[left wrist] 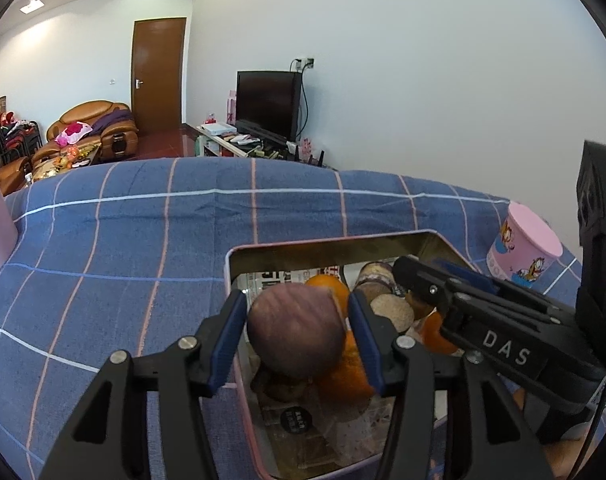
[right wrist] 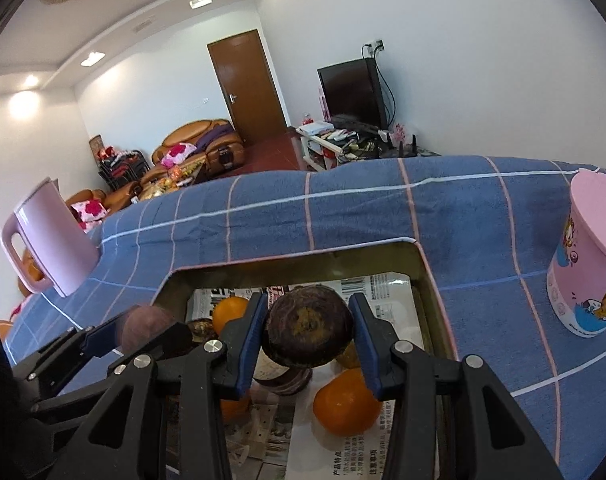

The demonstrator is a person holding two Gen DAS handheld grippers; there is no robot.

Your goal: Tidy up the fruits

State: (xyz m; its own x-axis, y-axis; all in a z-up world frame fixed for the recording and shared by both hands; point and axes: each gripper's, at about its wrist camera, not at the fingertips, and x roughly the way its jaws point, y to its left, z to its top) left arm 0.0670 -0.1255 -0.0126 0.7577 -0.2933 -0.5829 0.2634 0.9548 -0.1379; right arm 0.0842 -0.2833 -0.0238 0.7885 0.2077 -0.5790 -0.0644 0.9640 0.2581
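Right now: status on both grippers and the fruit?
Left gripper around a purple fruit, grip unclear. Right gripper shut on a dark fruit. Both over the tin; oranges inside. Grippers close together.

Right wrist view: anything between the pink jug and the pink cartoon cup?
The open tin of fruit and bare blue checked cloth; right tongs hold a dark fruit above the tin.
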